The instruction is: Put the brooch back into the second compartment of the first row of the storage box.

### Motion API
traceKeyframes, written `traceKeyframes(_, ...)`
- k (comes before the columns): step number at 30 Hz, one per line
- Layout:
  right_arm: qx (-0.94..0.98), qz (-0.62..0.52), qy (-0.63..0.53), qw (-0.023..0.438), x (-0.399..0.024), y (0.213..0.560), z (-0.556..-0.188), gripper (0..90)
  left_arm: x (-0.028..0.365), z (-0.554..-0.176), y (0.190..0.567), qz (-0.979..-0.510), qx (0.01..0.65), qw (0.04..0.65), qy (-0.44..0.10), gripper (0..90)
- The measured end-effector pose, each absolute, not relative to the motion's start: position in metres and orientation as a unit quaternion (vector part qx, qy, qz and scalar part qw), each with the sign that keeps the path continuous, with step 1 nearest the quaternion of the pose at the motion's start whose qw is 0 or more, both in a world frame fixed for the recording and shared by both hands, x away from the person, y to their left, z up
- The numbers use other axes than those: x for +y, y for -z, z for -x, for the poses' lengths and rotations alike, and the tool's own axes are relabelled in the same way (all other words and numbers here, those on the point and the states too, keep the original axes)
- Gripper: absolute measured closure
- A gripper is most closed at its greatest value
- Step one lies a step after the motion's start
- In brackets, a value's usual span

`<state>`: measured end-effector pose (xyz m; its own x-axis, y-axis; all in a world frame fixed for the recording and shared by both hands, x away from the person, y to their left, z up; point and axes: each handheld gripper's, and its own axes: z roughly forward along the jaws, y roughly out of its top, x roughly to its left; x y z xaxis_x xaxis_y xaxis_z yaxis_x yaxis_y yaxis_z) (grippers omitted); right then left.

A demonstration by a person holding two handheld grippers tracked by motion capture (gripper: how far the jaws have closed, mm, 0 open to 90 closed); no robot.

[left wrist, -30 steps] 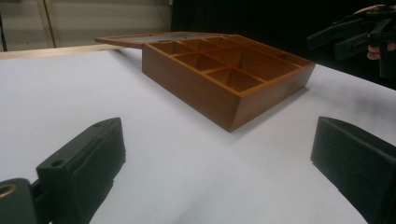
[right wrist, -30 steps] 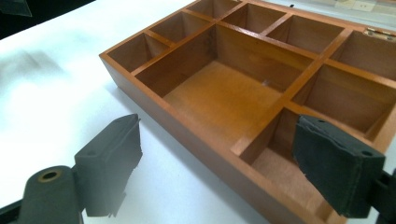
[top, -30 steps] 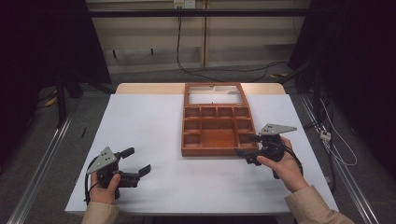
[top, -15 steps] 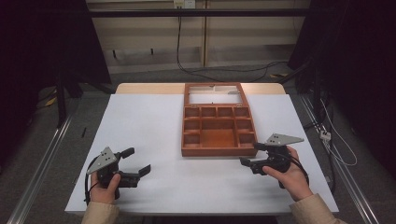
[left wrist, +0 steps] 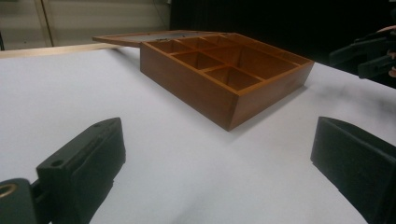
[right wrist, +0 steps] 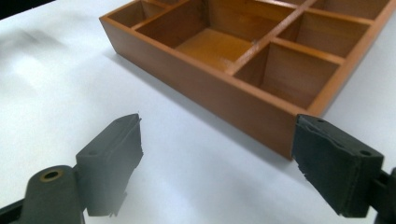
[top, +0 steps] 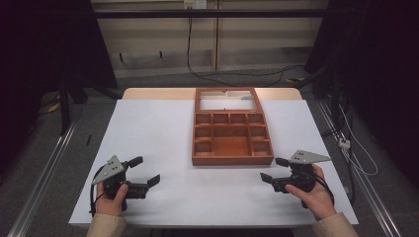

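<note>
An open wooden box [top: 231, 159] with several empty compartments lies on the white table, its lid [top: 197, 99] folded flat behind it. My left gripper [top: 144, 170] rests near the front left of the table, open and holding nothing. My right gripper [top: 273, 169] is open too, just off the box's front right corner. The left gripper view looks across the table at the box [left wrist: 187, 86], with the other gripper [left wrist: 369, 53] at the far right. In the right gripper view the box's front wall [right wrist: 224, 95] runs close ahead of the wide-apart jaws.
The white table top [top: 148, 128] spreads to the left of the box. Cables [top: 237, 74] trail on the floor behind the table, and metal rails [top: 44, 173] run along both sides.
My right gripper has drawn back toward the person, from beside the box's right side to just below its front right corner. The left gripper has stayed put.
</note>
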<state>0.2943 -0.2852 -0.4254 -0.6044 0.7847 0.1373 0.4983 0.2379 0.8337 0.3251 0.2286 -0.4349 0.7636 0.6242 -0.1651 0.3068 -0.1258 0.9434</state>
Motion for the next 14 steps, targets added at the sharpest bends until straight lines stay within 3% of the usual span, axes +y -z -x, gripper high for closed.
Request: traceKeyframes(14,0.764,-0.424,-0.459,0.163,-0.297,0.44,-0.278,16.6,0.228,-0.325,0.435,-0.737,0.317,0.58,-0.136,2.6)
